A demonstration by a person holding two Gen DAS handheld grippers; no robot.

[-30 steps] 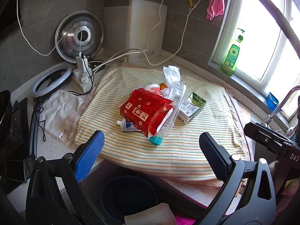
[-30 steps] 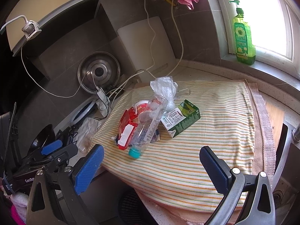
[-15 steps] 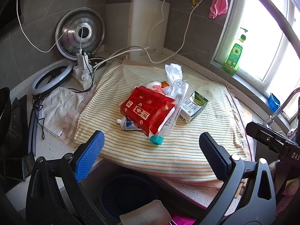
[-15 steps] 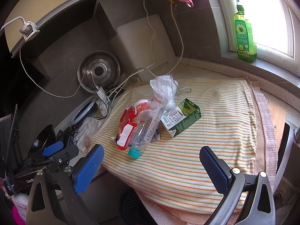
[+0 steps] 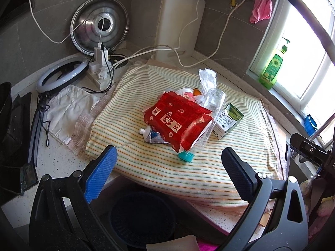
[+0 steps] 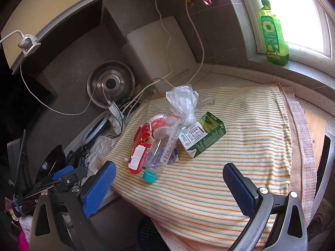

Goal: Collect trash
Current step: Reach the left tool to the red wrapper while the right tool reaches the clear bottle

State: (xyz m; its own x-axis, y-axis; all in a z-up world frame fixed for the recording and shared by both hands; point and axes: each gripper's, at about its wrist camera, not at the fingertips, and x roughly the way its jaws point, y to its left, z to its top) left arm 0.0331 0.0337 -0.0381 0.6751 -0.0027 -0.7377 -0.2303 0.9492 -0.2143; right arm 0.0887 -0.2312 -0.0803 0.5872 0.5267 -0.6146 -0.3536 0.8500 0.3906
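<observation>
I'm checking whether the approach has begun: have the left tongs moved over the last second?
Yes, slightly. The left tongs have swung left: the green soap bottle and steel lid both slid rightward in their view.

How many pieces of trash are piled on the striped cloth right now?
6 visible: red snack bag, clear bottle beside it, milk carton on the window side, crumpled plastic bag behind, squeezed tube, and a red-and-white cup. More may be hidden underneath.

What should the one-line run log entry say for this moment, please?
left gripper: open, empty | right gripper: open, empty | red packet, plastic bottle, green carton: on striped cloth
</observation>
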